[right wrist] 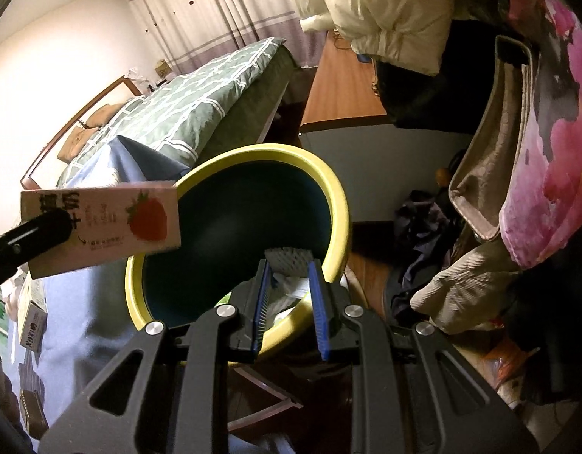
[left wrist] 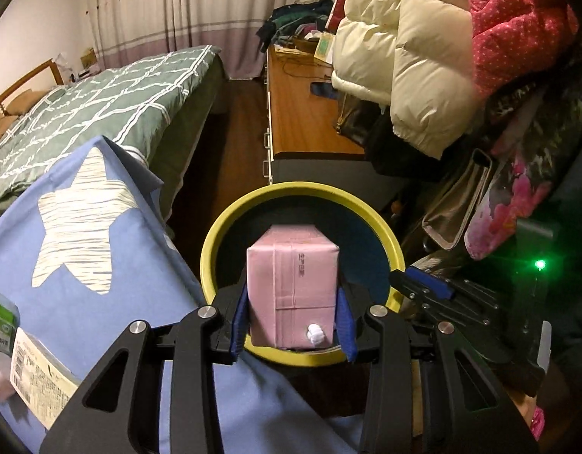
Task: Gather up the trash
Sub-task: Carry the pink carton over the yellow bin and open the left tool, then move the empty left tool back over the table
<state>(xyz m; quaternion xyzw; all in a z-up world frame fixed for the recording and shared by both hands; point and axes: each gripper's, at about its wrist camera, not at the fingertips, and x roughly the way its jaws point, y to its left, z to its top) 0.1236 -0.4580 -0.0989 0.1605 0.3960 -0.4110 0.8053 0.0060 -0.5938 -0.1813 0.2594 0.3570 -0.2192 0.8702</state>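
Left hand-held gripper (left wrist: pixel 292 325), at the bottom centre of its own view, has its blue ribbed pads pressed against both sides of a pink carton (left wrist: pixel 292 287), a smooth box-shaped drink pack with folded seams and a white crumpled straw stub near its lower end. That carton hangs above the mouth of the bin (left wrist: pixel 215 242), a round plastic tub with a thick yellow-green rim and a dark, smooth inside. In the right wrist view the same carton shows at the left of the frame, its printed strawberry face turned to the camera, one end over the bin's rim.

Right hand-held gripper (right wrist: pixel 289 295), bottom centre of its view, has its pads a narrow gap apart and grips nothing; it points into the bin, whose rim runs just under the fingers. Between the pads, down inside the bin, lies pale crumpled trash (right wrist: pixel 289 261) with a ridged, mesh-like texture.

Left of the bin spreads a blue cloth (left wrist: pixel 113 295) with a white star. Beyond it, in the upper left, is a bed (left wrist: pixel 101 102) under a green checked quilt. Puffy cream jackets (left wrist: pixel 404 56) hang in the upper right above a wooden desk (left wrist: pixel 302 113).
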